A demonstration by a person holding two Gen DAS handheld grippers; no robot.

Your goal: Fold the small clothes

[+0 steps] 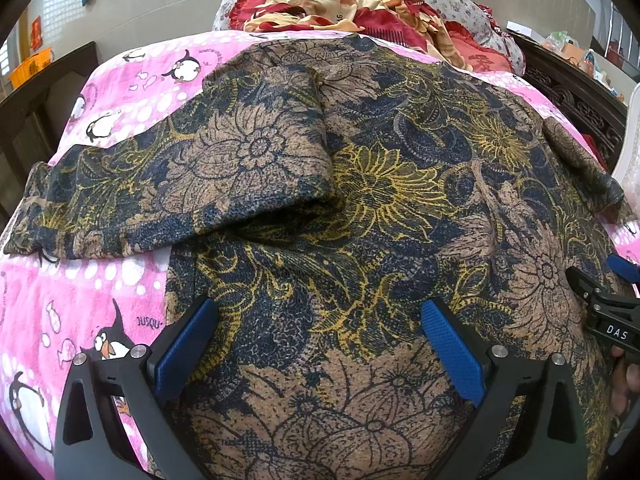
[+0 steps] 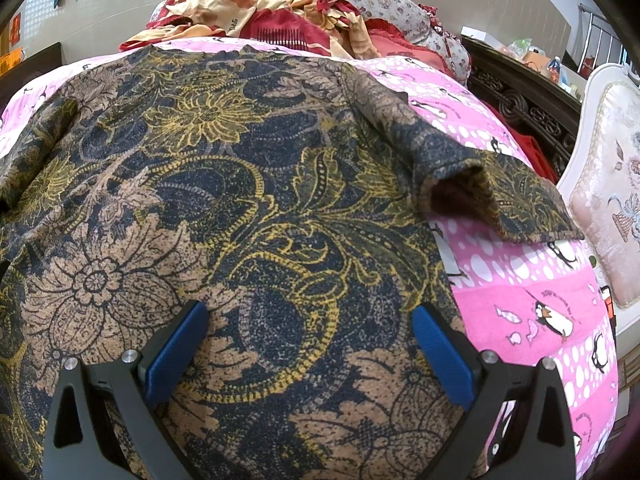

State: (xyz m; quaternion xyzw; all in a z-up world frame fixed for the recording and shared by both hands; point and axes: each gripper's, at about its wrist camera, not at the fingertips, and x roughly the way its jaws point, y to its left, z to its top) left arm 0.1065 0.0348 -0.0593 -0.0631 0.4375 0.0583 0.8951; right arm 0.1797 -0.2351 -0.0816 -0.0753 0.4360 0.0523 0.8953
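A brown, navy and yellow floral top (image 1: 360, 200) lies spread flat on a pink penguin blanket (image 1: 80, 300). Its left sleeve (image 1: 160, 184) reaches out to the left, with part of it folded over the body. The right sleeve (image 2: 480, 184) sticks out over the blanket, cuff gaping. My left gripper (image 1: 320, 320) hovers open above the garment's lower left part, nothing between its blue pads. My right gripper (image 2: 310, 320) is open too, over the lower right part of the top (image 2: 240, 200). The right gripper's tip (image 1: 612, 304) shows at the left wrist view's right edge.
A heap of red and cream bedding (image 1: 340, 4) and a floral pillow (image 1: 460, 4) sit at the bed's head. A dark carved wooden frame (image 2: 520, 108) runs along the right side. A white upholstered chair (image 2: 616, 184) stands right of the bed. An orange basket (image 1: 30, 66) is far left.
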